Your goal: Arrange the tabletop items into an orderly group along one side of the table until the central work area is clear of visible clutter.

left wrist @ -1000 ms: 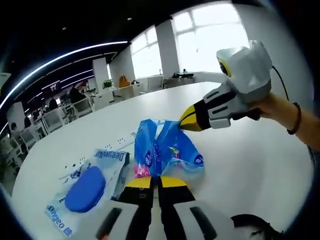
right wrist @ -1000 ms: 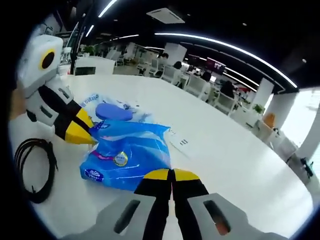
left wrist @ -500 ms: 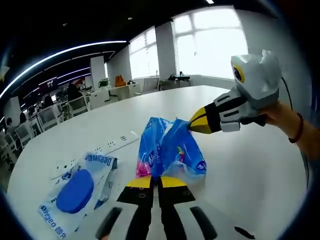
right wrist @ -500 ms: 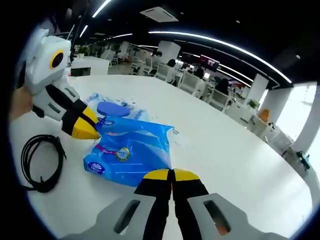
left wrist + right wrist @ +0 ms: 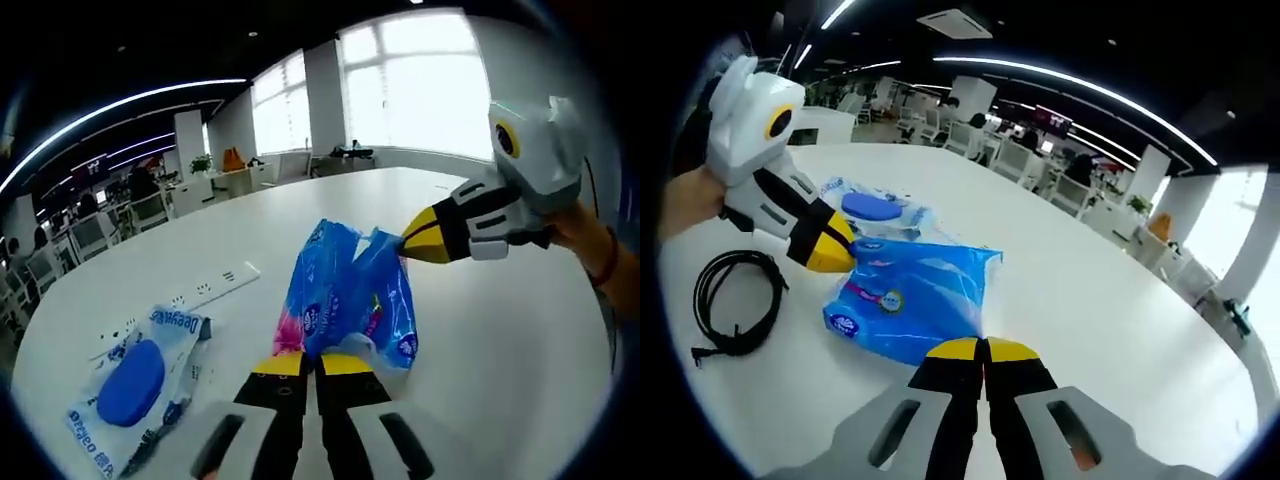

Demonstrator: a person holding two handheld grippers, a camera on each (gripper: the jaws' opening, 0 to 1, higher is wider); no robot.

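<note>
A crinkled blue plastic tissue pack (image 5: pixel 350 300) is pinched at opposite ends by the closed left tongs (image 5: pixel 310 362) and closed right tongs (image 5: pixel 982 347) above the white table (image 5: pixel 1120 330).

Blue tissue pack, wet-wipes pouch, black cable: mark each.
blue tissue pack (image 5: pixel 915 300), right gripper view, middle of its top face
wet-wipes pouch (image 5: pixel 130 385), left gripper view, on its blue lid
black cable (image 5: pixel 735 305), right gripper view, on the coil's loop

White surface (image 5: pixel 500 330) w/ blue tissue pack (image 5: pixel 910 300) near middle, wipes pack w/ blue lid (image 5: pixel 135 375) just beside it, white power strip (image 5: pixel 190 300) behind those, coiled black cable (image 5: pixel 735 305) off to one side.
</note>
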